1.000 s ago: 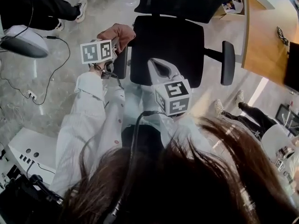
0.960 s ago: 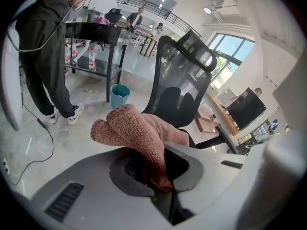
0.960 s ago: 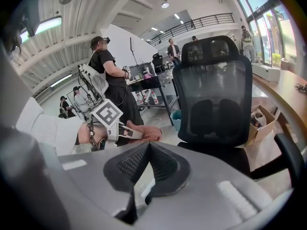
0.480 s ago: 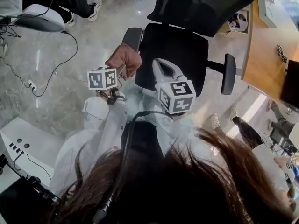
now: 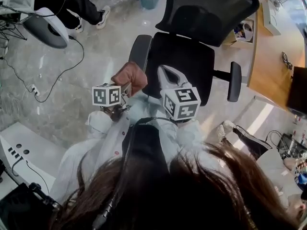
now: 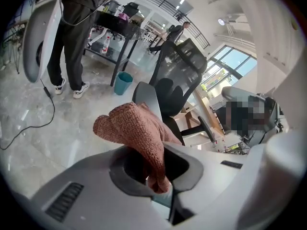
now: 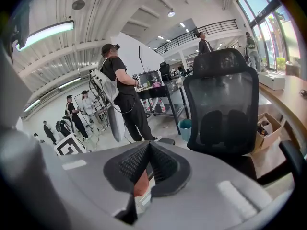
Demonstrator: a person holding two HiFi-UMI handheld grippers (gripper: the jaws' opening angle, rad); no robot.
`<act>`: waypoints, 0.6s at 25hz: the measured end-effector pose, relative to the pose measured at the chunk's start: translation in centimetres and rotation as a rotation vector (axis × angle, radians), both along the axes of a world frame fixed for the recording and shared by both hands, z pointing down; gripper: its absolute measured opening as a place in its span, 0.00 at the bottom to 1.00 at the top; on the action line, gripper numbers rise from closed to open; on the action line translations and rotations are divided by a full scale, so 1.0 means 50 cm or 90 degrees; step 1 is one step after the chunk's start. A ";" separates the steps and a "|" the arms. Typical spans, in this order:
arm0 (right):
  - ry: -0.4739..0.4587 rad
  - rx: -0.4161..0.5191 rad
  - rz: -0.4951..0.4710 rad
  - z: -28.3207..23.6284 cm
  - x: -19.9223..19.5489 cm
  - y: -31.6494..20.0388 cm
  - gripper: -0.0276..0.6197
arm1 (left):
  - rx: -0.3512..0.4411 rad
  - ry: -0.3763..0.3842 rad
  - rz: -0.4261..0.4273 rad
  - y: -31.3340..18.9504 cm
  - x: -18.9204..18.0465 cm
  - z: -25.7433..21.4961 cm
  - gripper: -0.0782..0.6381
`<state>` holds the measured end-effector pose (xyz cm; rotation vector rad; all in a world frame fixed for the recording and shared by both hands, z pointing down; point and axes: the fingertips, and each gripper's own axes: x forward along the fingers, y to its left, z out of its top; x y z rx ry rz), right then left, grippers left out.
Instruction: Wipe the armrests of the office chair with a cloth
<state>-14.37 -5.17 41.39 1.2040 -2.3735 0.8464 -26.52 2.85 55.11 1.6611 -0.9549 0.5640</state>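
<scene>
cloth (image 5: pixel 128 76) now off armrest (image 5: pixel 139 49) over grey floor (image 5: pixel 72 90), between left fingers (image 6: pixel 91 171); right fingers (image 7: pixel 165 169) together

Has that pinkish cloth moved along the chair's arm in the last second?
Yes. The cloth, held in the left claw, has slid along the armrest from its backrest end to its front end, toward the person.
</scene>
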 end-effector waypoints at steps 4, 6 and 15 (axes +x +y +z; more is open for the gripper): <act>0.003 0.001 0.039 -0.006 0.013 0.008 0.05 | 0.081 -0.004 0.034 -0.048 0.012 -0.078 0.17; 0.006 -0.002 0.069 -0.006 0.021 0.009 0.05 | 0.127 0.009 0.057 -0.083 0.026 -0.131 0.17; 0.015 0.005 0.238 -0.009 0.162 0.028 0.05 | 0.267 0.085 0.176 -0.204 0.164 -0.283 0.17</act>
